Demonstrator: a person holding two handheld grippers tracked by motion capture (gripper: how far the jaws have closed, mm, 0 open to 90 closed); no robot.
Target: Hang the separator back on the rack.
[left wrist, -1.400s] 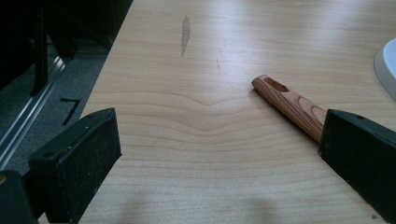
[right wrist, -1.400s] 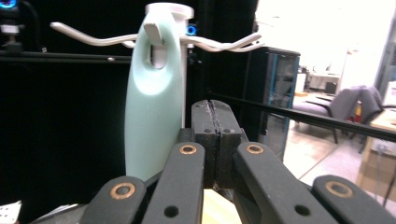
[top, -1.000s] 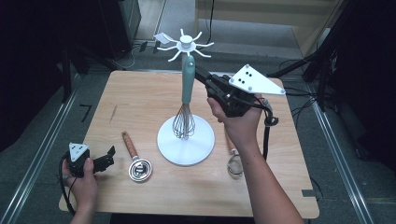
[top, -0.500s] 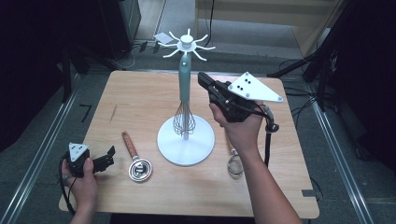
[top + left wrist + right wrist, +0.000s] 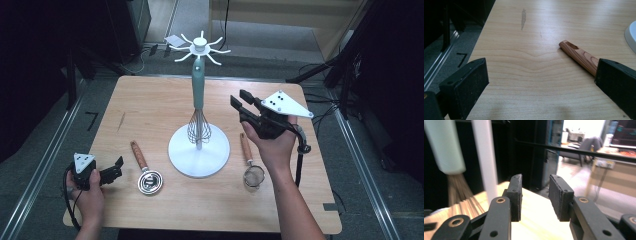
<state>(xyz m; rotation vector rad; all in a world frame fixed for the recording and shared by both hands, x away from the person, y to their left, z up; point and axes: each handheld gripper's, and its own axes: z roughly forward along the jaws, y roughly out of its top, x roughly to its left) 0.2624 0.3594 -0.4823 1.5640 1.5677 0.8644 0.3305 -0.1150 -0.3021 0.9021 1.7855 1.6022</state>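
Observation:
A whisk with a pale teal handle (image 5: 197,82) hangs from the hooked top of a white stand (image 5: 199,150), its wires just above the round base. My right gripper (image 5: 239,99) is in the air to the right of the whisk, apart from it. Its jaws have just been opening, and nothing is between them. In the right gripper view, the right gripper (image 5: 535,195) has the teal handle (image 5: 446,147) and the white pole (image 5: 485,157) off to its left. My left gripper (image 5: 116,169) rests open at the table's front left, beside a wooden handle (image 5: 579,53).
A wooden-handled coil whisk (image 5: 142,165) lies left of the stand's base. A small wooden-handled strainer (image 5: 250,162) lies to the right of the base, under my right forearm. The wooden table (image 5: 150,110) has dark floor and metal rails on both sides.
My right gripper has let go of the whisk's handle, opened, and drawn away to the right and downward. The whisk now hangs straight on the stand. The left gripper has stayed put.

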